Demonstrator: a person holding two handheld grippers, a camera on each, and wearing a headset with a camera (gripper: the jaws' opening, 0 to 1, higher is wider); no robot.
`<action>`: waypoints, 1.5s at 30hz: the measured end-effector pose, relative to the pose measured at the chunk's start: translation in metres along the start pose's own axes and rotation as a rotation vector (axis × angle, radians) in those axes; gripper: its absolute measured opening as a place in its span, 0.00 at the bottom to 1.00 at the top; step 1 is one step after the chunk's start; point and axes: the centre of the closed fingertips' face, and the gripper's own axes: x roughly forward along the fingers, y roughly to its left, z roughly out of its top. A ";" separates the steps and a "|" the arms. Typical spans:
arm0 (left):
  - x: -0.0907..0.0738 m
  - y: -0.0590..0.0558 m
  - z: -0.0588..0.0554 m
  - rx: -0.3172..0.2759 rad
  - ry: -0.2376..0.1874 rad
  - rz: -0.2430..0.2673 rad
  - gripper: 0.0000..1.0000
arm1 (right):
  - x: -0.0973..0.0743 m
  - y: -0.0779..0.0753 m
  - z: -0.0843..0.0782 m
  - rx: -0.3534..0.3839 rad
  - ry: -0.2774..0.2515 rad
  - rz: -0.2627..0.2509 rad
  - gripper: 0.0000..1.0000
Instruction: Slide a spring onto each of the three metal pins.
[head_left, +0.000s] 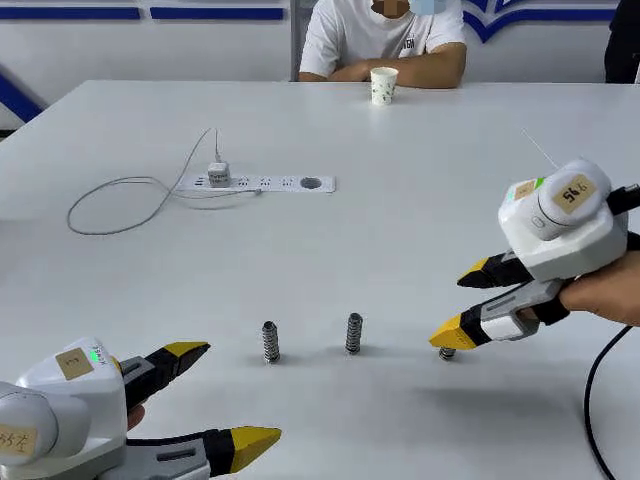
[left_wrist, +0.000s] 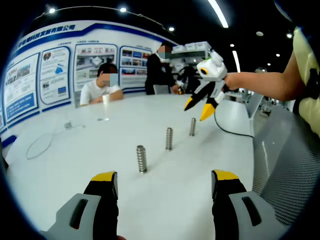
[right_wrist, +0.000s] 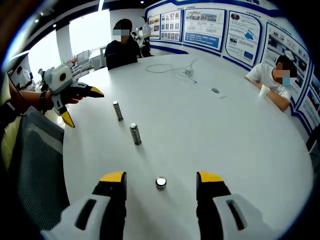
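Three upright metal pins stand in a row on the white table (head_left: 330, 240). The left pin (head_left: 270, 342) and the middle pin (head_left: 354, 333) each carry a coiled spring. The right pin (head_left: 447, 352) is half hidden behind my right gripper's lower fingertip; in the left gripper view this pin (left_wrist: 193, 127) looks ribbed like the others. My right gripper (head_left: 455, 310) hangs open just above it, and the pin's round top (right_wrist: 160, 183) lies between the jaws. My left gripper (head_left: 235, 392) is open and empty, near the table's front edge, short of the left pin (left_wrist: 142, 158).
A white power strip (head_left: 262, 183) with a charger and a looping cable lies mid-table. A paper cup (head_left: 383, 85) stands at the far edge in front of a seated person (head_left: 385, 40). A black cable (head_left: 590, 400) trails from my right gripper.
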 end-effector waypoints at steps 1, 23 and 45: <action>0.000 0.000 0.000 0.001 0.000 -0.001 0.78 | -0.002 0.000 -0.002 0.007 -0.005 -0.003 0.57; 0.003 0.000 0.002 0.006 -0.001 -0.008 0.78 | -0.033 0.021 -0.028 0.084 -0.195 -0.038 0.60; 0.000 -0.001 -0.004 -0.015 -0.016 0.002 0.78 | -0.029 0.032 -0.025 0.087 -0.334 -0.046 0.64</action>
